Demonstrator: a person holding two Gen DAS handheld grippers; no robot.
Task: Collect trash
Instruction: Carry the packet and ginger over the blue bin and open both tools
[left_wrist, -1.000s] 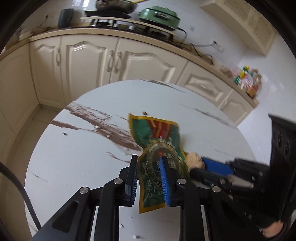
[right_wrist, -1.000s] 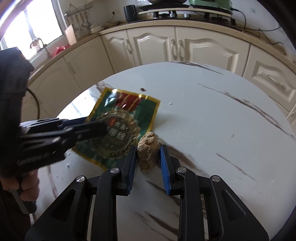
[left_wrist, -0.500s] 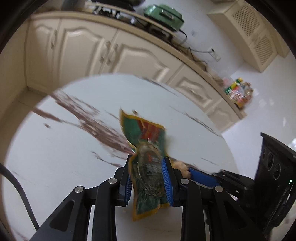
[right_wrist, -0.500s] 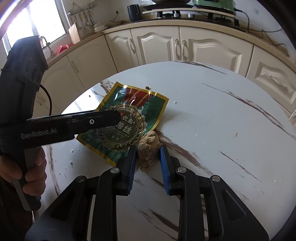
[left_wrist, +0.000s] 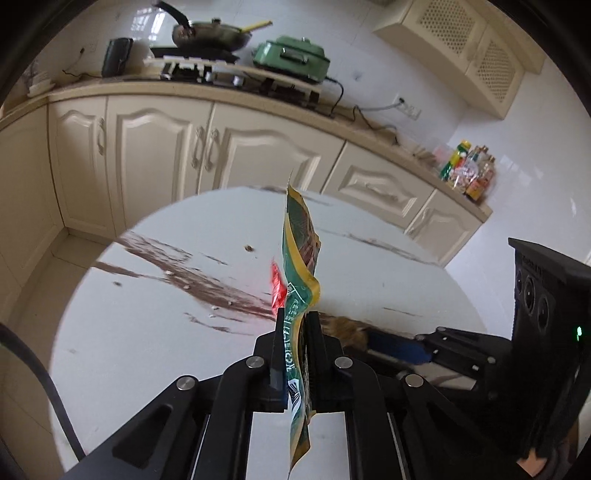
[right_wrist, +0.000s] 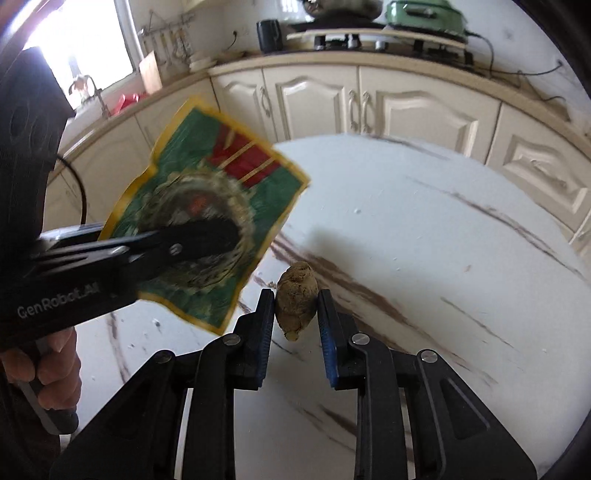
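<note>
Over the round marble table (left_wrist: 147, 350) my left gripper (left_wrist: 295, 317) has its jaws pressed together on the green and yellow wrapper (left_wrist: 301, 254); they have just been closing, with the wrapper between them. From my left wrist camera the wrapper stands edge-on, rising out of the jaws and hanging below them, clear of the tabletop. From my right wrist camera I see its printed face, blurred, held up in the air at the left of the picture, with one black finger (right_wrist: 207, 240) of the left gripper lying across it. A hand (right_wrist: 44, 365) grips that tool's handle at the lower left. My right gripper (right_wrist: 295, 314) points down at the table with a brown lumpy scrap (right_wrist: 297, 295) between its blue pads (right_wrist: 328, 343). The pads sit against, or just beside, the scrap's sides; I cannot tell whether they press on it. The scrap sits on or just above the marble, near a dark vein. Behind the table run cream kitchen cabinets (left_wrist: 155, 147), with a green cooker (left_wrist: 295, 55) on the counter.
</note>
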